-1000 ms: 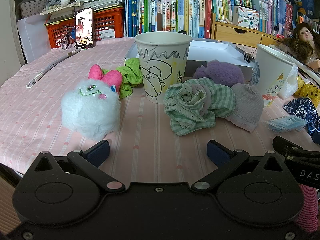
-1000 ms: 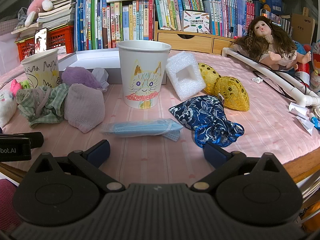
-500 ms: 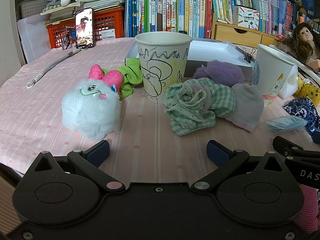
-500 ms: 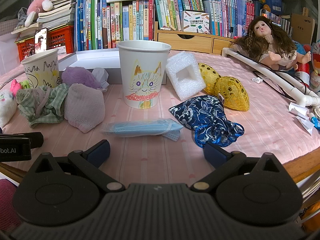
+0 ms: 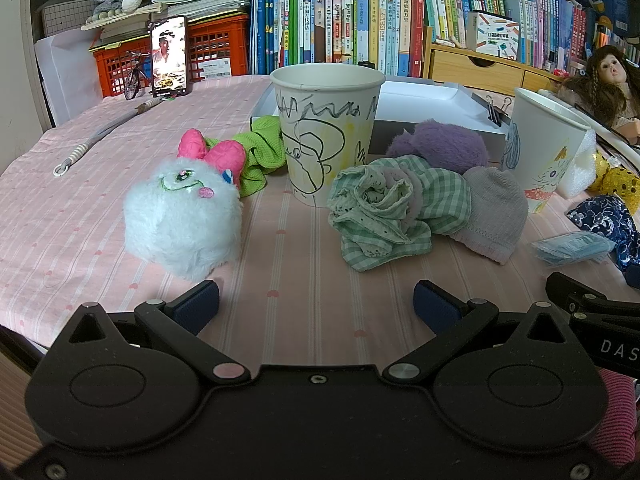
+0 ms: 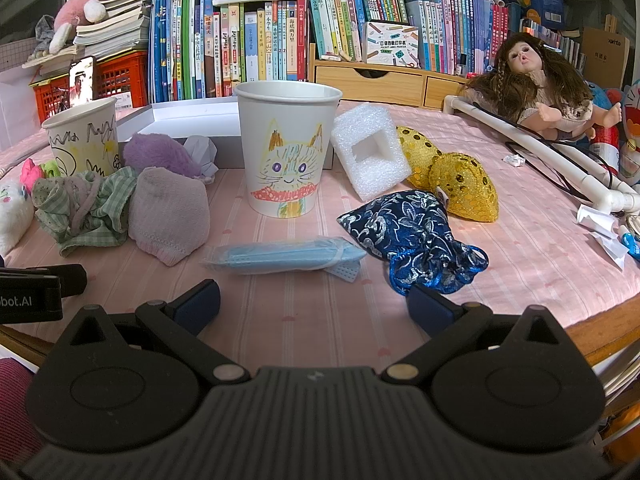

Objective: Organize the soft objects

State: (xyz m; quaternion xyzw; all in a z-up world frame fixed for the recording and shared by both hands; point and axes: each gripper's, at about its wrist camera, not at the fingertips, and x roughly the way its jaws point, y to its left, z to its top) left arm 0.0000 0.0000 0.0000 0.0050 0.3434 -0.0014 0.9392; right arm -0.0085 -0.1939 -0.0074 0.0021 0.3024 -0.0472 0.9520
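Nothing looks sorted yet: both paper cups (image 5: 327, 132) (image 6: 285, 152) seem unfilled, soft items lie scattered, and both grippers (image 5: 316, 306) (image 6: 313, 304) gape wide, holding nothing.

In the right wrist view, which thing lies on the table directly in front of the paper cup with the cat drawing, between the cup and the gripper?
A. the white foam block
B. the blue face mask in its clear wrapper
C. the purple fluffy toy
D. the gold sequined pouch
B: the blue face mask lies flat on the pink cloth just below the cat cup, nearer the open right gripper than anything else.
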